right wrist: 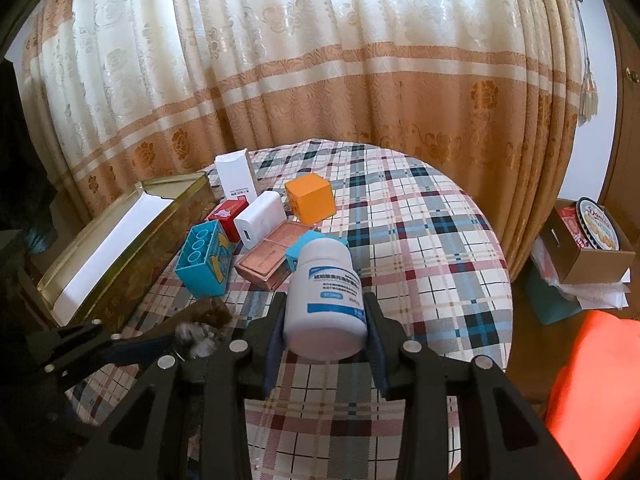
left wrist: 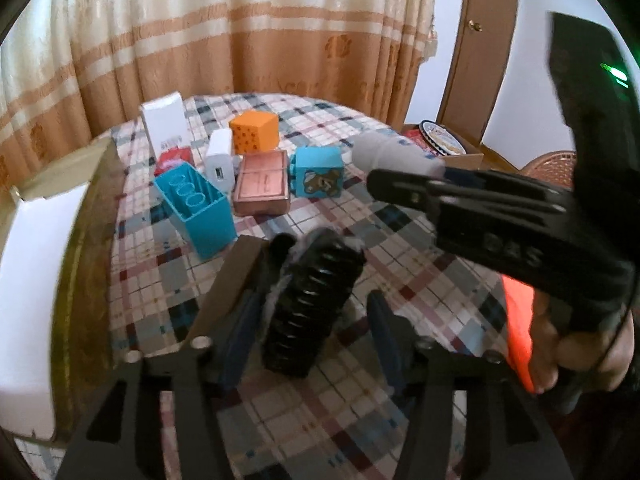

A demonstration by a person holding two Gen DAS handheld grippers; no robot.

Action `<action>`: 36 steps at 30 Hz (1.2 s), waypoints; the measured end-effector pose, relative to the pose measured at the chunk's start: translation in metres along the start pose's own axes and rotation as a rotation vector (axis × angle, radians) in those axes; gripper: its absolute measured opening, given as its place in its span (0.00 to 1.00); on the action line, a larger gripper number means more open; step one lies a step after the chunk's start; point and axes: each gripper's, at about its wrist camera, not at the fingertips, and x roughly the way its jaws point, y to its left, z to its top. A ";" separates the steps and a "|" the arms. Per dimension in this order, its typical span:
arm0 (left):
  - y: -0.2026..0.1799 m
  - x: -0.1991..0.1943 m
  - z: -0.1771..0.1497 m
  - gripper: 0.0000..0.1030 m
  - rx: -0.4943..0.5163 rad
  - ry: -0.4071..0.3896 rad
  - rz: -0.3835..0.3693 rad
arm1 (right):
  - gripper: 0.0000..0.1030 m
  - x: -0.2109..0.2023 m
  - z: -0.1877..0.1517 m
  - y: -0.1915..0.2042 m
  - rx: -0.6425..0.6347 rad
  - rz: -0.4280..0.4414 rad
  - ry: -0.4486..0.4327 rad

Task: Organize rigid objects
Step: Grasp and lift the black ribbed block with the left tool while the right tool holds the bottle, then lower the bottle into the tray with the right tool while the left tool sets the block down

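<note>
My right gripper (right wrist: 326, 320) is shut on a white pill bottle (right wrist: 326, 300) with a blue label, held above the plaid table; the bottle also shows in the left wrist view (left wrist: 396, 154). My left gripper (left wrist: 316, 312) has its fingers spread around a black ribbed, fuzzy cylinder (left wrist: 310, 304); whether it grips it is unclear. On the table stand a blue block with holes (right wrist: 202, 264), a copper case (right wrist: 270, 262), a white charger (right wrist: 260, 218), an orange cube (right wrist: 310, 198), a white box (right wrist: 236, 178), a red box (right wrist: 228, 216) and a blue bear cube (left wrist: 318, 172).
An open gold tin with a white lining (right wrist: 116, 240) stands at the table's left edge. The plaid cloth (right wrist: 420, 240) covers a round table. A cardboard box with a cookie tin (right wrist: 592, 240) sits off the table at right. Curtains hang behind.
</note>
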 end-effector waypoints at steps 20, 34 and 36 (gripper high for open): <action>0.034 -0.058 -0.006 0.26 -0.142 -0.205 -0.062 | 0.38 -0.016 0.009 0.014 -0.028 0.007 -0.066; 0.135 -0.097 -0.012 0.26 -0.373 -0.294 0.400 | 0.38 0.012 0.041 0.123 -0.180 0.159 -0.140; 0.149 -0.096 -0.016 0.26 -0.415 -0.285 0.435 | 0.38 0.019 0.042 0.139 -0.196 0.178 -0.137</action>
